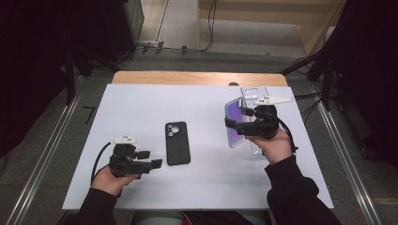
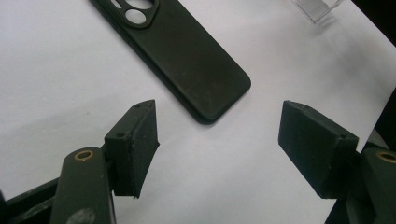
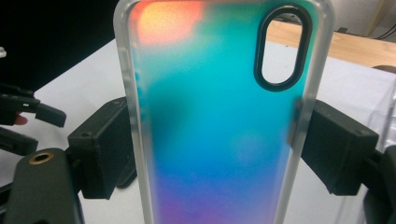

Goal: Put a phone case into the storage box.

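Under both grippers: white tabletop (image 1: 141, 101), grey floor (image 1: 51, 136).

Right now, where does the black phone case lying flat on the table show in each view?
High view: black phone case at table centre, between the hands.
Left gripper view: upper middle, beyond the open jaws.
Right gripper view: not in it.
Shared landmark: the white table sheet.

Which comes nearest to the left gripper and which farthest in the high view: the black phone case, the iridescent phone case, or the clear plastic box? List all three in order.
1. Black phone case: flat on the white table, just right of the left gripper.
2. Iridescent phone case: held upright between the right gripper's jaws, across the table.
3. Clear plastic box: behind the right gripper, near the far right edge.
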The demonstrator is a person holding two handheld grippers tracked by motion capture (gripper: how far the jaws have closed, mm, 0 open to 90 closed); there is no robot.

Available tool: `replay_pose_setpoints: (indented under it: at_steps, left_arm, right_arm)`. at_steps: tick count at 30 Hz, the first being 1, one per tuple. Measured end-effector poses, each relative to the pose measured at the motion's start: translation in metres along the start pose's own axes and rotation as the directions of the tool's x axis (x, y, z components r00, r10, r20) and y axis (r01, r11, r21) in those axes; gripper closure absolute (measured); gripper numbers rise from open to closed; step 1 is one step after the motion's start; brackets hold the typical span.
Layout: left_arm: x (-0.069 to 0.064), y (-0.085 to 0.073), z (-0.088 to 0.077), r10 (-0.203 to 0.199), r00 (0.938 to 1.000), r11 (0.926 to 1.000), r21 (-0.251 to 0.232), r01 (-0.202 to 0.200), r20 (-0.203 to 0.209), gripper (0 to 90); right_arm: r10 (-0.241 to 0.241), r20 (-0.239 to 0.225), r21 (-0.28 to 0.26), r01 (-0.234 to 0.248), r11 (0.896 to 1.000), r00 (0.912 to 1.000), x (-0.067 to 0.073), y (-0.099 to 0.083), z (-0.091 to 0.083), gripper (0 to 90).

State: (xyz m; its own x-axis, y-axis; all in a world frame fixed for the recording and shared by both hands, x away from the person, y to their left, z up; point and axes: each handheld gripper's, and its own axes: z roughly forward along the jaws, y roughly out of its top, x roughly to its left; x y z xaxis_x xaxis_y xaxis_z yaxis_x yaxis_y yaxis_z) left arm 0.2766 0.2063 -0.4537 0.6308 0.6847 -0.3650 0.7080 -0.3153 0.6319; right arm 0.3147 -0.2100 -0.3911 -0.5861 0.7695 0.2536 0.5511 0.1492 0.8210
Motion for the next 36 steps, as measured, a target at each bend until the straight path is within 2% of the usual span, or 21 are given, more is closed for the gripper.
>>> replay_pose_setpoints:
  at_steps: [13, 17, 22, 32, 36]
  left_arm:
    - [0.000, -0.001, -0.001, -0.013, 0.9999, 0.9999, 0.005, 0.013, 0.000, 28.9]
    - [0.000, -0.001, -0.001, -0.011, 0.9999, 0.9999, 0.004, 0.011, 0.000, 28.9]
    - [0.000, -0.001, -0.001, -0.013, 0.9999, 0.9999, 0.001, 0.013, 0.000, 28.9]
    - [0.000, -0.001, -0.001, -0.013, 0.9999, 0.9999, -0.001, 0.013, -0.001, 29.0]
    - [0.000, -0.001, -0.001, -0.011, 0.9999, 0.9999, -0.005, 0.011, -0.004, 29.0]
  right_arm:
    - [0.043, 0.054, -0.054, -0.040, 0.998, 0.9976, -0.020, 0.010, -0.024, 15.3]
    - [0.050, 0.084, -0.067, -0.045, 0.997, 0.9952, -0.026, 0.011, -0.028, 15.3]
    - [0.076, 0.144, -0.126, -0.057, 0.990, 0.9867, -0.035, 0.010, -0.036, 15.3]
    - [0.096, 0.235, -0.150, -0.062, 0.987, 0.9672, -0.051, 0.007, -0.042, 15.3]
    - [0.118, 0.253, -0.167, -0.077, 0.983, 0.9603, -0.058, 0.008, -0.038, 15.3]
